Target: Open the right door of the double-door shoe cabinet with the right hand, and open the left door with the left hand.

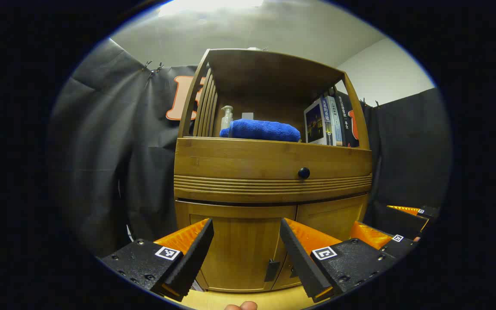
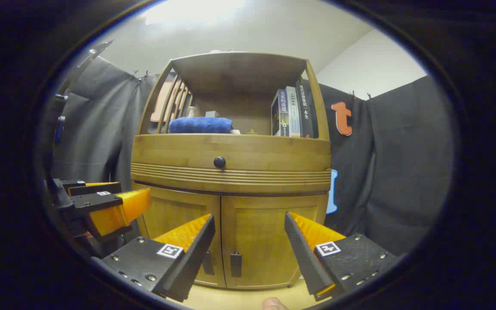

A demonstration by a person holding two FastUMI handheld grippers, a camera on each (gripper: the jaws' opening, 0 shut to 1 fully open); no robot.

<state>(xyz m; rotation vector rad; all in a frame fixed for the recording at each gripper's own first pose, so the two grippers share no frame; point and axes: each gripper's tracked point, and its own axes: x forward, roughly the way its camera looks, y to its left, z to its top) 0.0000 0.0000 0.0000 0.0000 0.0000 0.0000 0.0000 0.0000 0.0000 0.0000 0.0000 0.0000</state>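
Both doors shut, left hand-held gripper point(image 1: 246, 241) and right hand-held gripper point(image 2: 249, 239) gaping wide near the shoe cabinet point(image 2: 230, 172), right door's handle point(image 1: 293, 271) half-hidden in the left gripper view.

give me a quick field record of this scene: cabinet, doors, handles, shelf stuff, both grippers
cabinet: wooden shoe cabinet, one round drawer knob
left door: closed
right door: closed
handles: two small dark pulls low beside the centre seam
shelf: blue towel, books, pump bottle
left gripper: open, off the cabinet
right gripper: open, facing the right door, not touching
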